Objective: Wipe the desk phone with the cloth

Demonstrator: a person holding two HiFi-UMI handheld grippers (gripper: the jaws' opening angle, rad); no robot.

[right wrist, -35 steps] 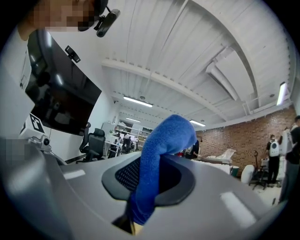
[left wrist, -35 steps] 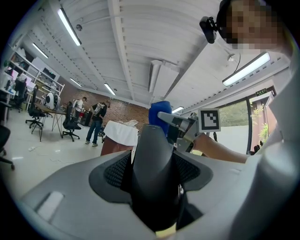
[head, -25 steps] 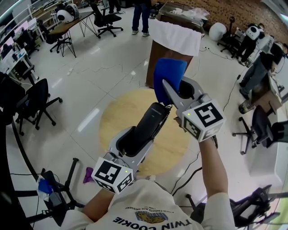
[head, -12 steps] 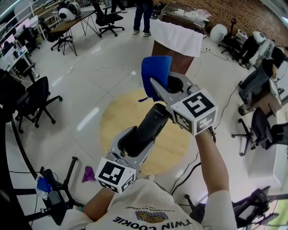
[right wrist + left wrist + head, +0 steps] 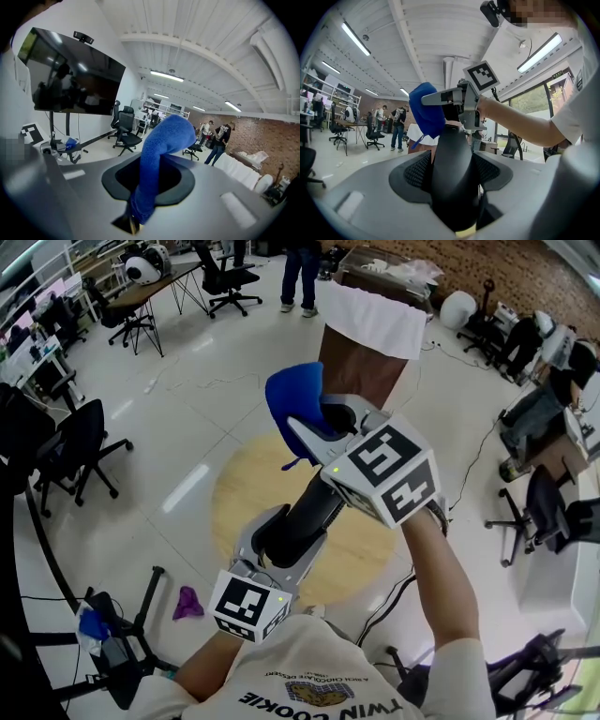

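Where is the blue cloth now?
The cloth is upper centre in the head view, clamped in the right gripper, just past the handset held by the left gripper.

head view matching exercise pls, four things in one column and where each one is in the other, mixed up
Things:
1. blue cloth
2. phone handset
3. round table
4. purple rag

Places:
a. lying on the floor
b. clamped in the left gripper
c. below both grippers
d. clamped in the right gripper

Pairs: 1-d, 2-b, 3-c, 4-a
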